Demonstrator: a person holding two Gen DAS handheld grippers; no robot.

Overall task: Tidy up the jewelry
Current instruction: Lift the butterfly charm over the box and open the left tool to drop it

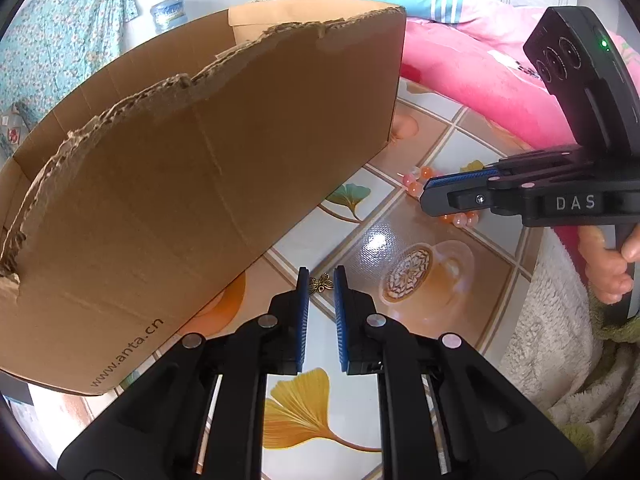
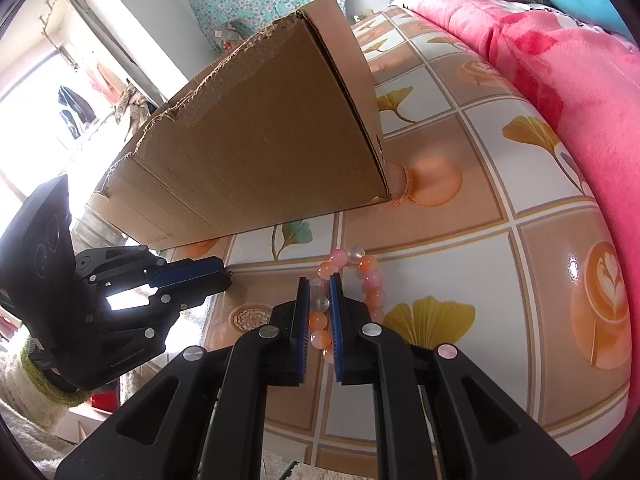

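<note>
A small bronze butterfly charm [image 1: 321,283] lies on the tiled tablecloth between the fingertips of my left gripper [image 1: 321,280]; the jaws stand a little apart on either side of it, not pressing it. A bracelet of pink and orange beads [image 2: 362,276] lies on the cloth; my right gripper [image 2: 319,286] has closed to a narrow gap around one side of the bracelet, beads pinched between the blue pads. The bracelet [image 1: 416,184] and right gripper [image 1: 426,196] also show in the left wrist view. A torn cardboard box [image 1: 192,168] stands open to the left.
The box [image 2: 260,152] sits on the patterned tablecloth [image 2: 460,216]. Pink bedding [image 2: 560,64] borders the table on the far side. A white fluffy cloth [image 1: 552,332] lies at the table's right edge. My left gripper [image 2: 228,274] shows at the left of the right wrist view.
</note>
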